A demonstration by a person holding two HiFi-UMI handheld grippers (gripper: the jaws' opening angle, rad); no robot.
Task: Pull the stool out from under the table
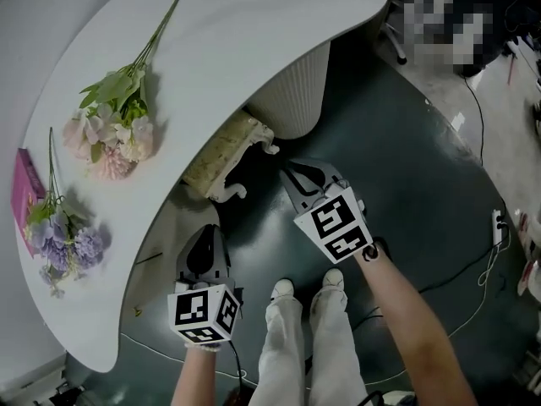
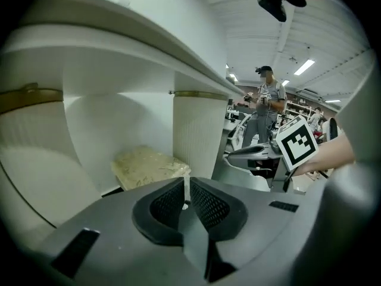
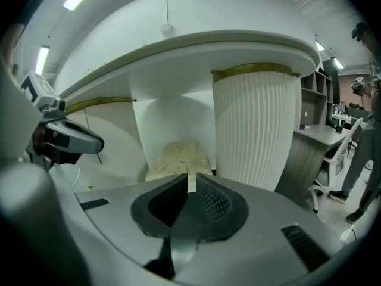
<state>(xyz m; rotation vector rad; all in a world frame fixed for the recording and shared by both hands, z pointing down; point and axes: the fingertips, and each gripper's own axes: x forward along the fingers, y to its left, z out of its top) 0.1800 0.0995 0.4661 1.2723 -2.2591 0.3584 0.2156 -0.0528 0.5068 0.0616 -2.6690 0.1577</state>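
Stool (image 1: 226,155): under table (image 1: 254,32), one end poking past its edge | left gripper (image 1: 204,237): jaws together, empty, off table's edge | right gripper (image 1: 297,176): jaws together, empty, off table's edge

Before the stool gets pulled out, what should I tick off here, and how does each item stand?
1. Stool tucked under table: ok.
2. Left tongs open for a grip: not ok, shut and empty.
3. Right tongs open for a grip: not ok, shut and empty.
4. Tongs touching stool: not ok, both short of it.
5. Pull path free: cannot tell; the person's shoes stand near it.
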